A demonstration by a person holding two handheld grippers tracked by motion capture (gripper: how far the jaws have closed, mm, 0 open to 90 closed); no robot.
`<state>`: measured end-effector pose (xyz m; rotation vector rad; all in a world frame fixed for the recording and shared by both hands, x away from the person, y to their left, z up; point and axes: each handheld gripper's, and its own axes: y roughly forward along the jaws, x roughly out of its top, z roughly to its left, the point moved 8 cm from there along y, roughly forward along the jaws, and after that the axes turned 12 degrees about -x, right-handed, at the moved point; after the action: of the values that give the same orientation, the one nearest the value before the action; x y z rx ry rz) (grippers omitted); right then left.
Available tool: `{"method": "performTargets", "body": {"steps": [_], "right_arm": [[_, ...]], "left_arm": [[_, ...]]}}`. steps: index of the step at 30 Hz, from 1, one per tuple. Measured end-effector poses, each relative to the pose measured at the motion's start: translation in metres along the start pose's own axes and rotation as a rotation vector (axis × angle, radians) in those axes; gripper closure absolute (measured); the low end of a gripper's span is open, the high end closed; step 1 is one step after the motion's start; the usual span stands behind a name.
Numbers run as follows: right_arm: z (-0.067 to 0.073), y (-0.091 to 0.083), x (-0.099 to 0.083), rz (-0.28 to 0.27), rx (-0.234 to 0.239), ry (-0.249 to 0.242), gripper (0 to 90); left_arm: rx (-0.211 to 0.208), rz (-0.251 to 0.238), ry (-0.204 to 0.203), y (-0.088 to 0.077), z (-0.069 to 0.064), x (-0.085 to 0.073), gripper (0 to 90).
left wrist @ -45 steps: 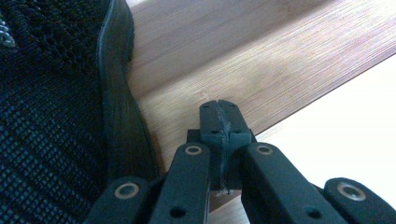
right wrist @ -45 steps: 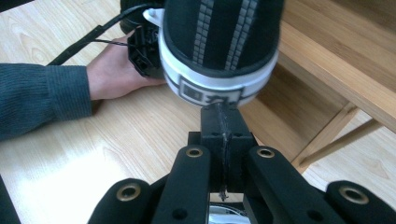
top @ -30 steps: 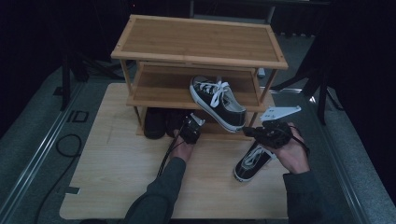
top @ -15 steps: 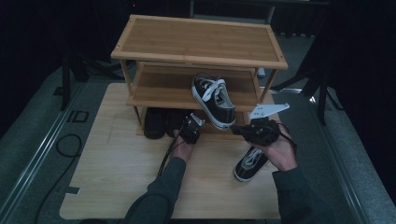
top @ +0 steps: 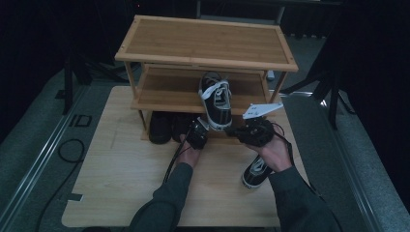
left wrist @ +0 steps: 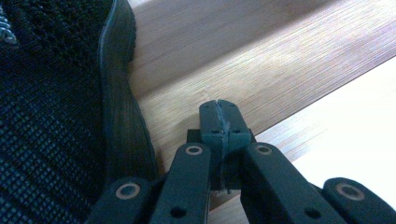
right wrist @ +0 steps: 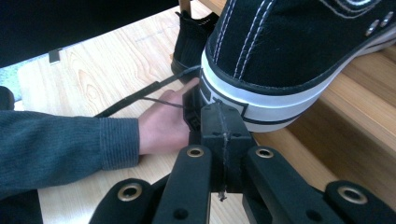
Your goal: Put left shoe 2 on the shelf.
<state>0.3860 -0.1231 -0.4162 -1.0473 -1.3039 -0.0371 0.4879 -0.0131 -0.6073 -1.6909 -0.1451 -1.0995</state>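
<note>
Wooden board under a bamboo rack; dark shoes are tucked on the bottom level, another sneaker lies on the board by the right wrist. Left gripper is closed, empty, beside a dark mesh shoe. Right gripper is closed, tips against the heel of the sneaker on the middle shelf.

Only one marking reads — the letters "ID" on the floor beside the table.
</note>
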Motion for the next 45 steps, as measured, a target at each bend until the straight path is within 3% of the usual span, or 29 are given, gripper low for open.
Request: {"method": "performTargets", "body": {"steps": [2,4,7,8,10,11,15,22,25,31,36,38,45], "right_arm": [[0.000,0.002,0.001,0.000,-0.004,-0.002,90.0],[-0.001,0.009,0.005,0.006,-0.039,-0.003,90.0],[-0.002,0.015,0.008,0.000,-0.005,0.016,90.0],[-0.002,0.016,0.009,-0.001,-0.004,0.016,90.0],[-0.002,0.018,0.010,-0.003,-0.004,0.021,90.0],[-0.002,0.019,0.010,-0.004,-0.002,0.025,90.0],[-0.003,0.021,0.011,-0.008,0.004,0.032,90.0],[-0.005,0.028,0.017,-0.001,-0.032,0.012,90.0],[-0.004,0.031,0.019,0.000,-0.034,0.002,90.0],[-0.005,0.037,0.022,-0.005,-0.026,0.017,90.0],[-0.012,0.041,0.022,-0.002,-0.067,0.026,90.0],[-0.015,0.042,0.023,0.000,-0.048,0.043,90.0],[-0.014,0.046,0.026,-0.005,-0.055,0.043,90.0]], "left_arm": [[0.000,0.001,0.000,0.000,0.000,0.000,90.0],[-0.012,0.008,-0.001,0.000,-0.001,0.000,90.0],[-0.011,0.007,-0.001,0.000,-0.001,0.000,90.0],[0.005,0.005,-0.003,-0.001,0.000,0.000,90.0],[-0.009,0.007,-0.002,0.000,-0.001,0.000,90.0],[0.007,0.024,0.012,-0.002,0.001,-0.001,90.0],[0.008,0.022,0.010,-0.001,0.001,-0.001,90.0],[0.009,0.010,-0.003,0.000,0.000,0.000,90.0],[0.008,0.030,0.001,-0.001,0.001,0.000,90.0],[0.006,0.031,0.002,-0.001,0.001,0.000,90.0],[0.010,0.031,0.003,-0.001,0.001,0.000,90.0],[0.009,0.030,0.007,-0.001,0.001,0.000,90.0],[0.012,0.032,0.004,-0.001,0.000,0.000,90.0]]}}
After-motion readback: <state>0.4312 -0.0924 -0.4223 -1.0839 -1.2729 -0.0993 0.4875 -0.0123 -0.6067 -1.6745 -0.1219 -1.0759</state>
